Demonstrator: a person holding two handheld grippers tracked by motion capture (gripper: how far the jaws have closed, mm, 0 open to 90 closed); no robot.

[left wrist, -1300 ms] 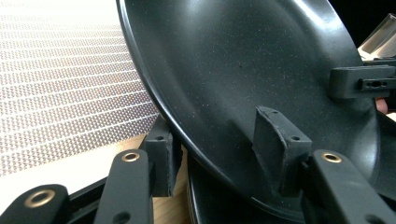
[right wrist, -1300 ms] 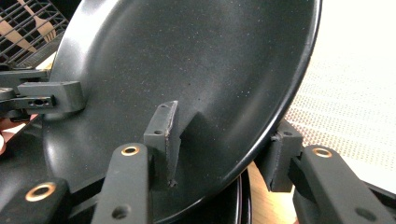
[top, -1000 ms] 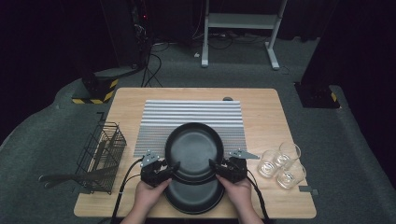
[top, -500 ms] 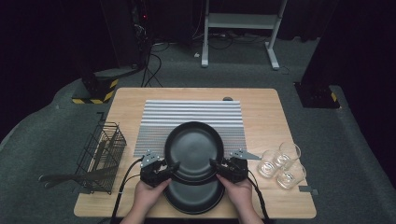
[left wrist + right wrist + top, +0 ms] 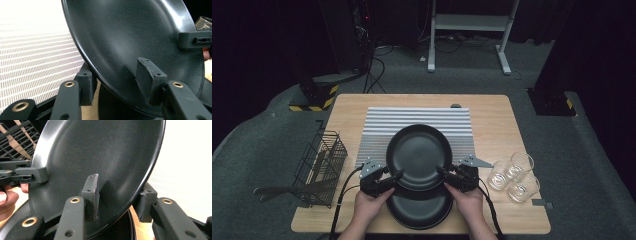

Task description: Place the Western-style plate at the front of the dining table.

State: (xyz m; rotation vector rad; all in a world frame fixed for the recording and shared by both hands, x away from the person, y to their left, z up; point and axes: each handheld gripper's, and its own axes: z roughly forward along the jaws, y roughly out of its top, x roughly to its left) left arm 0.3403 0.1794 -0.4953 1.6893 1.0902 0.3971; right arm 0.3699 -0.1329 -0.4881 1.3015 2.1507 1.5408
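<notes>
**Black plate gripped at both rims above a second plate**

While both hands sit at the desk's near edge, the left gripper (image 5: 395, 176) and right gripper (image 5: 442, 171) each clamp a side of the upper black plate (image 5: 419, 155). It sits approx. at the desk's middle, toward the near edge, its far half over the striped mat (image 5: 417, 120) and its near half over the lower black plate (image 5: 419, 210), which lies flat at the near edge between the two hands.

Left gripper view: jaws are part closed on the plate's rim, one pad (image 5: 147, 75) pressed on the inner face, the other (image 5: 86, 82) under the outside of the rim. The plate (image 5: 125, 42) looks tilted here, w/ the mat (image 5: 32, 57) behind it and the lower plate (image 5: 112, 105) below. The right gripper's jaw tip (image 5: 195, 41) bites the far rim.

Right gripper view: same hold, mirrored. One pad (image 5: 91, 192) on the inner face, the other (image 5: 147, 202) behind the rim, plate (image 5: 100, 152) between them. Right jaws have just been closing a bit, plate rim between them. The left gripper's jaw tip (image 5: 31, 176) shows at the opposite rim, w/ fingers (image 5: 7, 197) behind it.

Elsewhere on the desk: wire basket (image 5: 319, 167) at the left edge, hanging partly over it, w/ utensils inside; three clear glasses (image 5: 512, 175) grouped near the right edge, well apart from the plates. A small dark round thing (image 5: 455, 106) sits by the mat's far edge.
</notes>
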